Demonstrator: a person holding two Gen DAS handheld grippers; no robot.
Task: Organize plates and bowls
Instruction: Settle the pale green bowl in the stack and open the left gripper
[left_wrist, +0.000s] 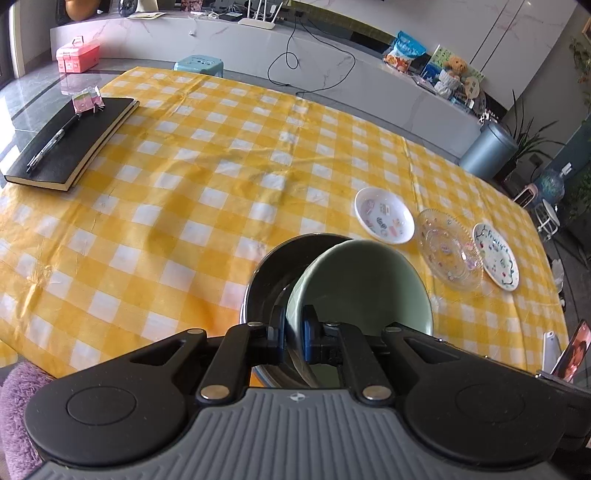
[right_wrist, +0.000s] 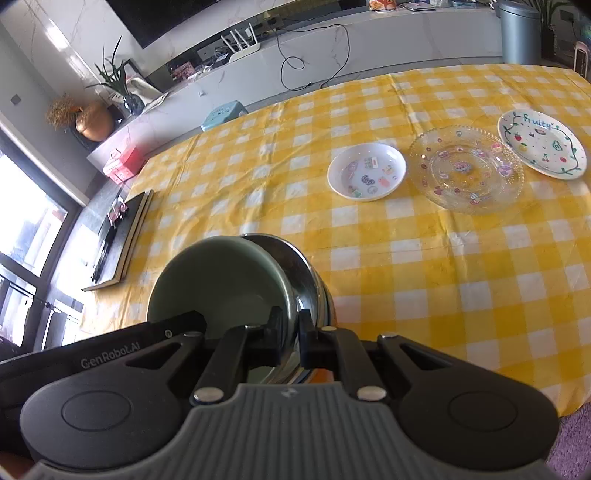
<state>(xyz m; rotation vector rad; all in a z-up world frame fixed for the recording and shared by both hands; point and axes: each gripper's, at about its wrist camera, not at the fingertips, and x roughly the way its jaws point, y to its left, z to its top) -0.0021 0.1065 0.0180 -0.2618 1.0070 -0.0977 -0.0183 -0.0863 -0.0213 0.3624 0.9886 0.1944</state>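
My left gripper (left_wrist: 293, 332) is shut on the near rim of a pale green bowl (left_wrist: 364, 280). The green bowl is tilted inside a dark steel bowl (left_wrist: 269, 269) at the near edge of the yellow checked table (left_wrist: 184, 184). My right gripper (right_wrist: 291, 332) is shut on the rim of the steel bowl (right_wrist: 312, 273), with the green bowl (right_wrist: 221, 277) just to its left. Farther right lie a small white sticker dish (left_wrist: 384, 216) (right_wrist: 366, 171), a clear glass plate (left_wrist: 448, 251) (right_wrist: 466, 168) and a white "Fruity" plate (left_wrist: 496, 256) (right_wrist: 542, 144), side by side.
A black notebook (left_wrist: 72, 142) (right_wrist: 118, 236) with a pen lies at the table's far left. A phone (left_wrist: 550, 347) and a photo stand sit at the right edge. A blue stool (left_wrist: 199, 64) stands behind the table. A purple fuzzy cushion (left_wrist: 14, 406) is at the near left.
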